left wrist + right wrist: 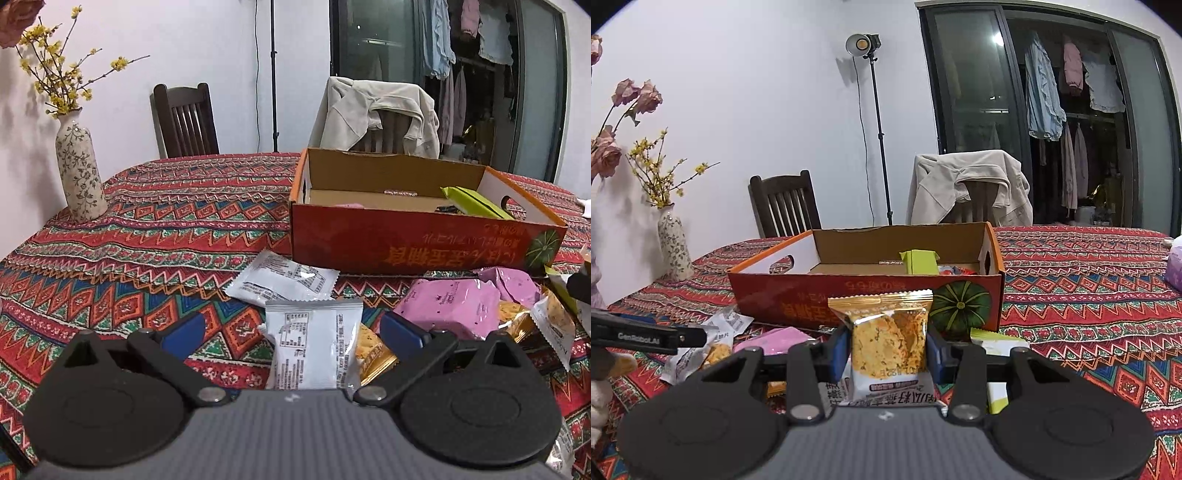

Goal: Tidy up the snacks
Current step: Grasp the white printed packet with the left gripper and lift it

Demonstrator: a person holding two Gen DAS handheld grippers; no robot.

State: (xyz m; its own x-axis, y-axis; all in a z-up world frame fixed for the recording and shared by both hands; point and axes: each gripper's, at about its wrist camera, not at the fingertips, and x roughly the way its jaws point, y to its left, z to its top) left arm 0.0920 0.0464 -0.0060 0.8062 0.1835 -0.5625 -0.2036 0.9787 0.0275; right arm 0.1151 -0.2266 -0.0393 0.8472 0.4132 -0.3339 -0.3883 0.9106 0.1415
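Gripping: right gripper (886, 345) clamps cracker packet (888, 341), near the box (871, 291) front wall.
Left gripper (291, 332): jaws wide, empty, over white packet (314, 343).
Clearance: bare tablecloth (147, 229) left.

The box (871, 295) is open at the top, and much of its floor is left bare at the left; a green packet (918, 262) and other packets are stacked toward its right end. The near wall is raised between the packets and the inside. The surface (155, 236) left of the box is clear up to the vase (79, 173). Loose packets (454, 306) are crowded against the box front. Two chairs (783, 203) are set behind the surface.
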